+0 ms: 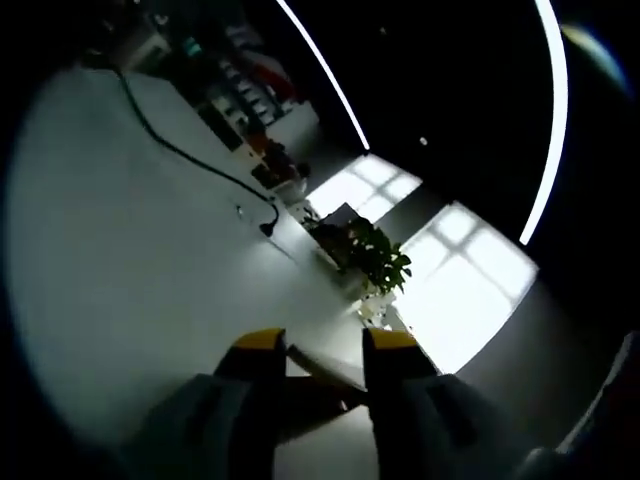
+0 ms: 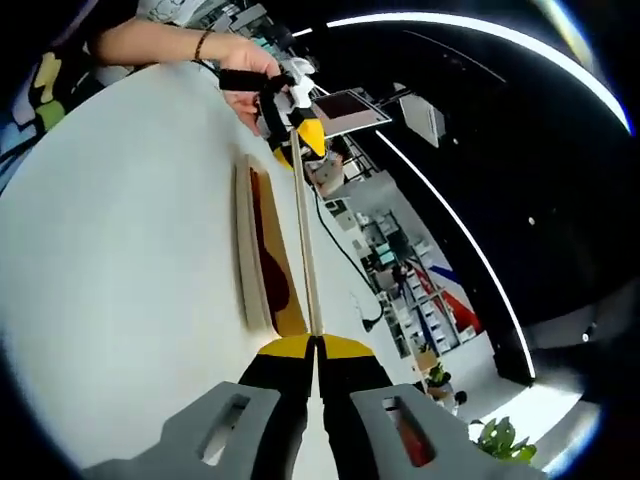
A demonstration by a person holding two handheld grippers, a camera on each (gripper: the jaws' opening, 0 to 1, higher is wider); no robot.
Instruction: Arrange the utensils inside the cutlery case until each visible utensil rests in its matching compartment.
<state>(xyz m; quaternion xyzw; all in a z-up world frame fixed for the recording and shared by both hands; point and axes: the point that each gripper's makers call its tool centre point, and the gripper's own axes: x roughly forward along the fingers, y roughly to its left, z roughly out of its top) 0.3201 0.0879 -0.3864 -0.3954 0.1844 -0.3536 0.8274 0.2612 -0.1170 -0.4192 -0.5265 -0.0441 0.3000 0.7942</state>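
White tabletop (image 2: 120, 260) is carrying one shallow wooden cutlery case (image 2: 262, 262). You are pinching one long pale wooden chopstick (image 2: 304, 250) with your right gripper (image 2: 316, 345) above the case, while your left gripper (image 2: 298, 132) is gripping its far end, jaws pinching it.

The worktop (image 2: 120, 250) is smooth, matt white. Beyond the right gripper (image 2: 316, 350), whose fingers (image 2: 290, 348) have glossy yellow plastic tips on dark matt bodies, the cutlery case (image 2: 262, 255) looks like pale bare wood with a darker brown lining. The thin stick (image 2: 304, 230) pinched between those fingers also looks like pale matt wood. Past the left gripper (image 1: 325, 345), a black cable (image 1: 175, 150) looks rubbery and matt.
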